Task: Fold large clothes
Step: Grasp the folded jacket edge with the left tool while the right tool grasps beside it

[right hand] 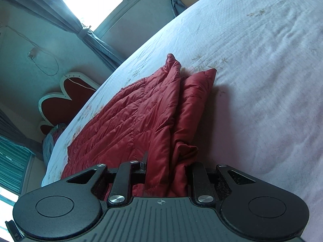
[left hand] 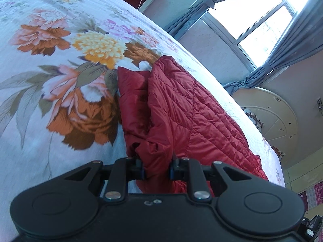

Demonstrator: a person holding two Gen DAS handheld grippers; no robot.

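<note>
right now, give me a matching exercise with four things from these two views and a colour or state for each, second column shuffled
Things:
1. jacket
2. bedspread
3. curtains
4. left gripper

Descriptions:
A. white with large printed flowers
B. blue-grey, tied back beside the window
C. dark red, quilted, lying partly folded on the bed
D. black, fingers closed on a bunched fabric edge

Pairs: 1-C, 2-A, 3-B, 4-D
</note>
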